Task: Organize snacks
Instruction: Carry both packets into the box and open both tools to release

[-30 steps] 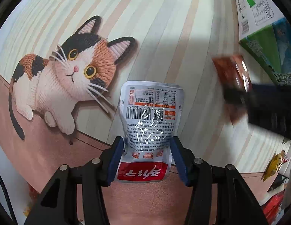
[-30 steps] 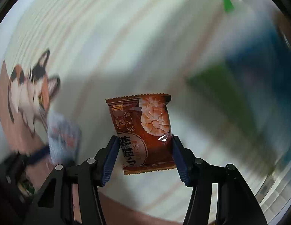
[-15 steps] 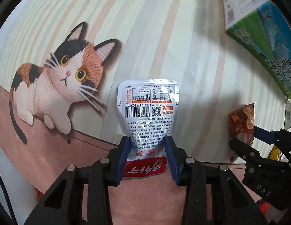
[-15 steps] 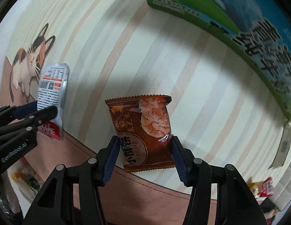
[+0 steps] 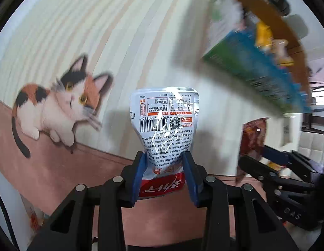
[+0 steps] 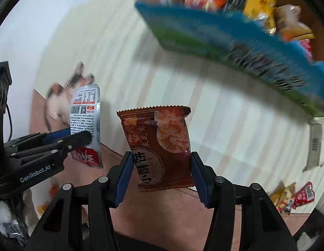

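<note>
My left gripper (image 5: 164, 175) is shut on a silver snack pouch (image 5: 165, 125) with a barcode and a red bottom band, held above the mat. My right gripper (image 6: 162, 173) is shut on a brown snack packet (image 6: 160, 146) with a dumpling picture. In the right wrist view the left gripper (image 6: 78, 136) and its silver pouch (image 6: 85, 113) are at the left. In the left wrist view the right gripper (image 5: 258, 156) and brown packet (image 5: 253, 138) are at the right. A blue-green cardboard box (image 6: 235, 41), blurred, holds several snacks at the upper right.
A striped cream mat (image 5: 130, 41) with a calico cat picture (image 5: 63, 102) and a brown band covers the table. Loose snack packets (image 6: 291, 194) lie at the right edge of the mat. A barcode label (image 6: 314, 142) hangs below the box. More packets (image 6: 45, 207) lie at the lower left.
Both grippers have lifted and tilted up with their packets. The blue-green box now shows its open top and the snacks inside. The views are motion-blurred.
</note>
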`<state>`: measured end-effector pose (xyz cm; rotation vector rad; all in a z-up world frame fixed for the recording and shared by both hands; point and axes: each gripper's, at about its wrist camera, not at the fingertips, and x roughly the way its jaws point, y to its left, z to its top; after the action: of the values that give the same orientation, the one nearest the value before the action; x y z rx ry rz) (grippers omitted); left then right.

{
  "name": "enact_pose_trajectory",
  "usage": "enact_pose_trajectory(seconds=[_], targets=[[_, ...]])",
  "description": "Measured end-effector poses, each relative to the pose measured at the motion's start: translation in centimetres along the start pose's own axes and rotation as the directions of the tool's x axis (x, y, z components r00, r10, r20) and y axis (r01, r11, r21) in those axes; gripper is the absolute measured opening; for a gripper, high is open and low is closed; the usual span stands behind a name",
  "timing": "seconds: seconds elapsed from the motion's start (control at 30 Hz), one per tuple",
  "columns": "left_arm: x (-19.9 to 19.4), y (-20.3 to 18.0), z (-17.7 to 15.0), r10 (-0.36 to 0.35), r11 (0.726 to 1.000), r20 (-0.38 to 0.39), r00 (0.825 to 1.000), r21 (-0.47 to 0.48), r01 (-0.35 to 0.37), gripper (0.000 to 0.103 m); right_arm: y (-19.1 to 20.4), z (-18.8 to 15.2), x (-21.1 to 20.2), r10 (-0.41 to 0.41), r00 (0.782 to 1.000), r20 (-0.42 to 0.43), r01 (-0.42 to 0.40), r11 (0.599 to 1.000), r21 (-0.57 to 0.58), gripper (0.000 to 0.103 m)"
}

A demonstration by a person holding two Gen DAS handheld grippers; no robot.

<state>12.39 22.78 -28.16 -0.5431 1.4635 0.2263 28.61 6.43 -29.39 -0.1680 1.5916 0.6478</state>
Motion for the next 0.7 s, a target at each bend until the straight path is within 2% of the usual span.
enact_pose_trajectory(seconds=[0.03,0.13,0.3,0.47,0.57,0.7], targets=[[-1.4,-0.8,0.3,-0.021,1.0,0.023,1.0,0.01,0.021,0.034,-0.6,1.1,-1.1,0.01,1.0,0.02,-0.01,1.0,0.009,0.057],[-4.8,-3.7,1.4,-0.071,0.996,0.079,0.994,0.056,0.066,0.034,-2.2,1.5,-5.4,0.034,0.995,0.094,-0.038,0.998,0.042,0.057],[-8.7,-9.1,4.8,-0.15,0.978,0.121,0.981,0.164,0.13,0.034,-6.2,2.1,-12.2,0.048,0.976,0.212,-0.073,0.991,0.111,0.057],[-8.6,-14.6,8.9,-0.164,0.958,0.127,0.978,0.257,0.127,0.034,-10.5,4.5,-14.7,-0.019,0.959,0.283,-0.039,0.979,0.2,0.057],[-6.8,-17.9,11.8,-0.177,0.948,0.08,0.981,0.283,0.148,0.034,-13.7,6.2,-14.5,-0.064,0.955,0.289,-0.014,0.965,0.262,0.057],[-3.5,-21.4,15.5,-0.166,0.941,0.013,0.986,0.301,0.154,0.034,-18.2,8.3,-13.4,-0.075,0.96,0.271,-0.023,0.939,0.342,0.058]])
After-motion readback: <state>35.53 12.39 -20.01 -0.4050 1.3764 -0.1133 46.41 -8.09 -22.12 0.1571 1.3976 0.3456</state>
